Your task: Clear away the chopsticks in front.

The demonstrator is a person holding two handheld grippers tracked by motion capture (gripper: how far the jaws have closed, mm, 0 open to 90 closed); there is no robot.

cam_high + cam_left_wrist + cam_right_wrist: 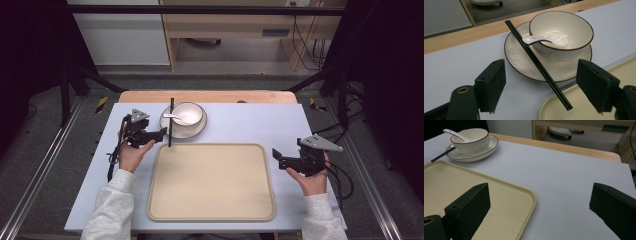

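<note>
The left gripper (161,133) is held wide open with nothing between its jaws, aimed at the black chopsticks (537,63), which are laid across the rim of the plate (517,58) with the near tip overhanging the corner of the tray (554,110). The right gripper (275,158) is likewise spread wide and empty, parked over bare table (564,175) just off the right edge of the tray (499,192). The step in hand is judged to be the approach to a chopstick pickup; no contact has been made yet. The next move would call for the left jaws to be brought down astride the chopsticks near the lower, free end, where they are clear of the plate, and closed across the thin shafts. Care is needed since the pair is slim and could roll or split apart when pinched. The bowl (561,32) is seated on the plate, with a white spoon (544,40) resting inside, its handle lying just by the chopsticks, so a grasp higher up could nudge it. Open room is seen on the tray (210,182), which is bare, and on the table to the left of the plate. The far wooden edge (474,32) of the table runs just behind the plate, so pushing forward should be avoided.
</note>
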